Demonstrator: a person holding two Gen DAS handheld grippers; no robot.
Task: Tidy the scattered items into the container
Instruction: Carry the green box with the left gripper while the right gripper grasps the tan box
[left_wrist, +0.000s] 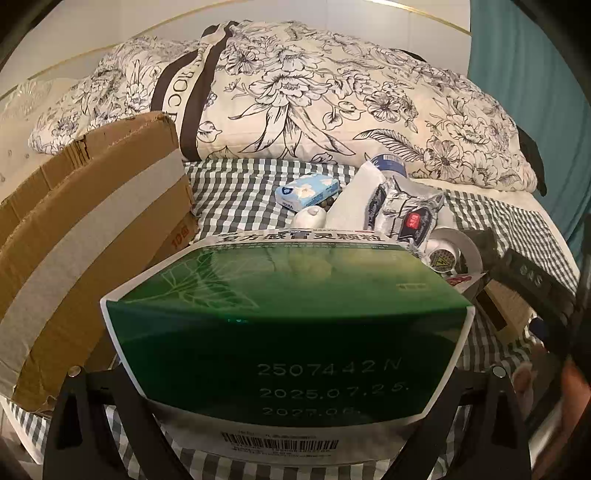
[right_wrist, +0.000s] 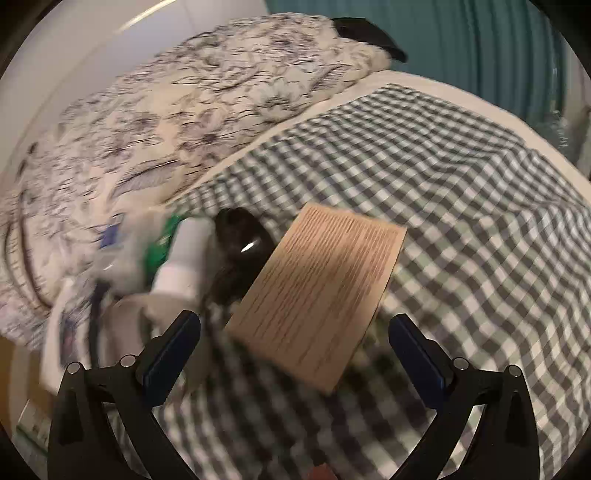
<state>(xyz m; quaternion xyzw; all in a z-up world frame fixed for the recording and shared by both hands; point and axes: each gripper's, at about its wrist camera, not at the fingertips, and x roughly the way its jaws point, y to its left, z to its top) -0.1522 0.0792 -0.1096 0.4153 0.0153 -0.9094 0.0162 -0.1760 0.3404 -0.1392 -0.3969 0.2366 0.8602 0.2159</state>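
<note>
Left tongs (left_wrist: 288, 398) clamped on green medicine box (left_wrist: 288, 325), lower centre; swing level toward cardboard container (left_wrist: 92, 229), frame left, clearing its flap; right tongs (right_wrist: 295, 354) spread wide, empty, over tan card (right_wrist: 317, 295).

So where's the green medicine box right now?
In the left wrist view, the green medicine box is held in the left gripper, right of the cardboard box.

The left wrist view looks forward, low over the bed (left_wrist: 240, 184), very near a green box (left_wrist: 288, 325) filling its lower half. The right wrist view looks obliquely down, near a tan card (right_wrist: 317, 291). Both views include the floral duvet (left_wrist: 314, 92), checked sheet (right_wrist: 461, 192) and teal curtain (right_wrist: 480, 48).
</note>
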